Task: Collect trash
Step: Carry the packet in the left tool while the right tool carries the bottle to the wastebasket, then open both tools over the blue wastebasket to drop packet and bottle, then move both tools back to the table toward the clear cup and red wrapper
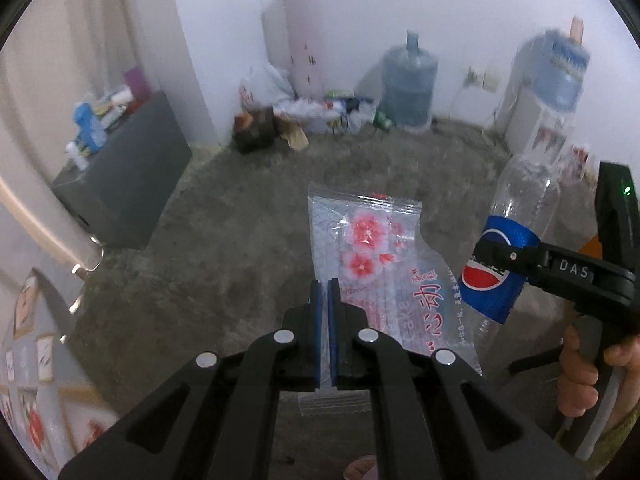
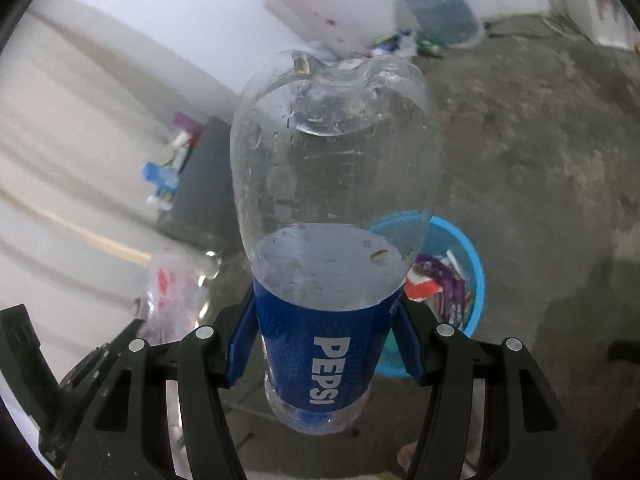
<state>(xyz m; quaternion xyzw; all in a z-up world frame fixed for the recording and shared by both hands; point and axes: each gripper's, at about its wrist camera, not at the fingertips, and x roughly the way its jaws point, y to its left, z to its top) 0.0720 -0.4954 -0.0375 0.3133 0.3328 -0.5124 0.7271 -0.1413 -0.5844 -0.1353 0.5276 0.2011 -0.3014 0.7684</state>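
My left gripper [image 1: 324, 296] is shut on a clear plastic snack wrapper [image 1: 368, 248] printed with pink flowers, which hangs over the concrete floor. My right gripper [image 2: 324, 320] is shut on a clear Pepsi bottle [image 2: 332, 168], with the pads pressing on its blue label. In the left wrist view the same bottle [image 1: 524, 200] shows at the right edge, tilted, in the right gripper [image 1: 494, 264], with a hand on the handle. A blue bin [image 2: 474, 264] holding several wrappers stands on the floor below and behind the bottle. The wrapper [image 2: 172, 292] appears blurred at the lower left of the right wrist view.
A dark cabinet [image 1: 132, 184] with clutter on top stands at the left wall. A pile of bags and litter [image 1: 312, 112] lies in the far corner beside a large water jug [image 1: 408, 84]. A water dispenser [image 1: 540, 112] stands at the right. Bare concrete floor [image 1: 248, 216] lies between.
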